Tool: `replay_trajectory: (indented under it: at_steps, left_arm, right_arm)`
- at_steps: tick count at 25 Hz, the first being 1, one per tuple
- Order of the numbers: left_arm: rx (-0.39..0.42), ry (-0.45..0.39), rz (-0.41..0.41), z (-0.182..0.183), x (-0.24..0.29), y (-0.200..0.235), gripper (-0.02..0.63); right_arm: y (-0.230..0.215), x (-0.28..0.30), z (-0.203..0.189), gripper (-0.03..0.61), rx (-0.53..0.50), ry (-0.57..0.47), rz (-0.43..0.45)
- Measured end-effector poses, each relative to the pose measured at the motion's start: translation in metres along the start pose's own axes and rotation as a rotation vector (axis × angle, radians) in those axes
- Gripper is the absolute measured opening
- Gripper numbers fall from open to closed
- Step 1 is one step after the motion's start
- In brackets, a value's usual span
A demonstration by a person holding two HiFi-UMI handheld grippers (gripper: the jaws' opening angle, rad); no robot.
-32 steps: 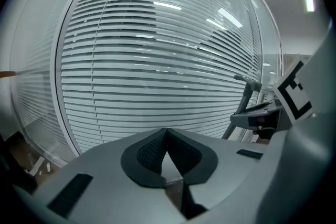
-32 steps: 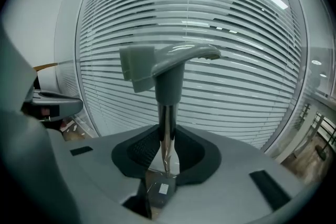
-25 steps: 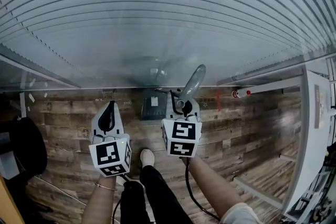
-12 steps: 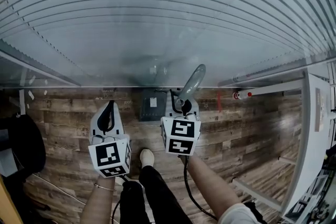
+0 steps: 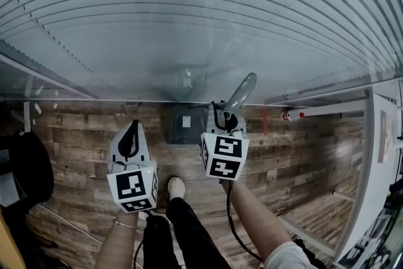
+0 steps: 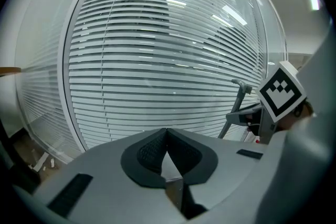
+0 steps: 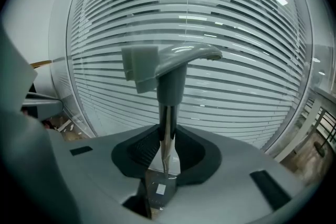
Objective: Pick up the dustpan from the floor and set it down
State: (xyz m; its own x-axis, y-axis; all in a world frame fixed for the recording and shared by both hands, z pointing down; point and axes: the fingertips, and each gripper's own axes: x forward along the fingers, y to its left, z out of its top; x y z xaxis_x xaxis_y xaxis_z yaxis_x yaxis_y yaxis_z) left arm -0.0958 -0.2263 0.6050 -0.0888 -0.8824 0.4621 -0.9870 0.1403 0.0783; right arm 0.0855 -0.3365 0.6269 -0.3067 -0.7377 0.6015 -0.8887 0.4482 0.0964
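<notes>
Our right tool (image 5: 225, 118) is clamped on the thin stem of the dustpan (image 5: 242, 92), its jaws only partway apart, with the stem pinched between the pads. The grey handle rises above the tool and tilts toward the slatted glass wall (image 5: 189, 22). The dark pan sits low at the foot of that wall, over the wooden floor (image 5: 296, 154); we cannot tell whether it touches. Our left tool (image 5: 133, 126) hangs beside it, jaws together on nothing.
</notes>
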Motion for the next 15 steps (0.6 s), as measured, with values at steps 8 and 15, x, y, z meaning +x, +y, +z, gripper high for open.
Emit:
replay_trajectory:
  at_steps: [8,15]
  left_arm:
    - [0.002,0.008,-0.002,-0.0041,0.0041,-0.0006,0.018]
    - [0.000,0.010,-0.001,-0.0046,0.0078,-0.0002,0.018]
  right_arm:
    - [-0.0025,0.0079,0.0029,0.101,-0.001,-0.007,-0.005]
    - [-0.0031,0.0108,0.0028,0.101,-0.002,-0.023,-0.005]
